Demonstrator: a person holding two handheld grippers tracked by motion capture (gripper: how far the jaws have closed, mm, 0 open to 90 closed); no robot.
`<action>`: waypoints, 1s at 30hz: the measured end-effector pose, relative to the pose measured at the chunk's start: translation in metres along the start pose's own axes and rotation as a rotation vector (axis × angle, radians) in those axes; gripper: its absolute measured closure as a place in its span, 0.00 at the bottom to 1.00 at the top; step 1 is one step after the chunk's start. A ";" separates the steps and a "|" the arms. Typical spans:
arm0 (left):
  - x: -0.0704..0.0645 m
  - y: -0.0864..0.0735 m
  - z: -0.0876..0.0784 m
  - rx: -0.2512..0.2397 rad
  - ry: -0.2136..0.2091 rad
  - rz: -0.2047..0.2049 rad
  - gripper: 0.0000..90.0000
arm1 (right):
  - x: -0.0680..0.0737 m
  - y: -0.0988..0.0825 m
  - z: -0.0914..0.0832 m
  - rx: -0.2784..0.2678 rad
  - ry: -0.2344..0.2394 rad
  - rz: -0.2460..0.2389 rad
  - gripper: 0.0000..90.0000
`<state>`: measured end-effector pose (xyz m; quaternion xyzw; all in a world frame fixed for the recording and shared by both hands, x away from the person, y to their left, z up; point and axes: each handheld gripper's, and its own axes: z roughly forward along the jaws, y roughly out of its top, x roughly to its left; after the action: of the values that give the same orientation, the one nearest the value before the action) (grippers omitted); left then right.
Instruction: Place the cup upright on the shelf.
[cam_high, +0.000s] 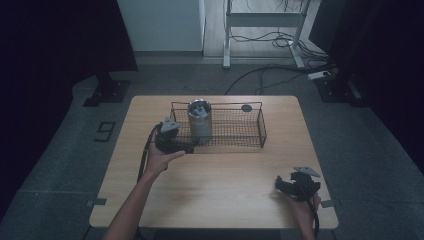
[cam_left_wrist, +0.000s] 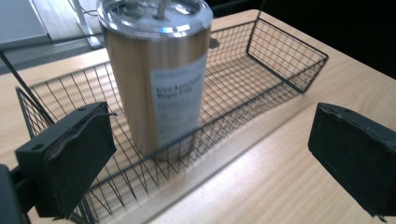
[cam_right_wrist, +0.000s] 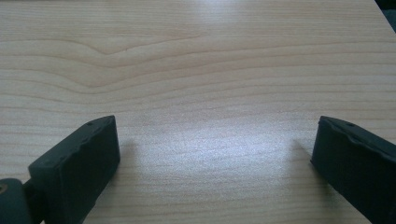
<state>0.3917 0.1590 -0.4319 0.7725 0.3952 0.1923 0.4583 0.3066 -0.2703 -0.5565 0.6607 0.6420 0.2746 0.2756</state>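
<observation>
A tall metal can (cam_high: 199, 120) with a white label stands upright in the left end of a black wire basket (cam_high: 252, 133) at the back of the table. In the left gripper view the can (cam_left_wrist: 156, 74) rises just beyond the basket's near wall (cam_left_wrist: 140, 175). My left gripper (cam_high: 186, 148) sits at the basket's front left corner, open, its jaws wide apart and apart from the can (cam_left_wrist: 210, 158). My right gripper (cam_high: 280, 185) rests near the table's front right corner, open over bare wood (cam_right_wrist: 215, 158).
The wooden table (cam_high: 220, 185) is bare between the basket and the front edge. A small dark round object (cam_high: 246, 108) lies behind the basket's far wall. Cables and a metal frame (cam_high: 265, 22) lie on the floor beyond the table.
</observation>
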 end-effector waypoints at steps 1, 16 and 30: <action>-0.001 -0.003 -0.001 0.001 -0.002 0.002 0.01 | 0.000 0.000 0.000 0.000 0.000 0.000 0.01; -0.011 -0.060 -0.019 0.046 -0.019 0.024 0.01 | 0.000 0.000 0.000 0.000 0.000 0.000 0.01; -0.020 -0.089 -0.012 0.104 -0.031 0.024 0.02 | 0.000 0.000 0.000 -0.001 0.000 0.000 0.01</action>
<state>0.3333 0.1737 -0.5012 0.8030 0.3882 0.1649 0.4211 0.3066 -0.2702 -0.5565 0.6606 0.6419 0.2748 0.2758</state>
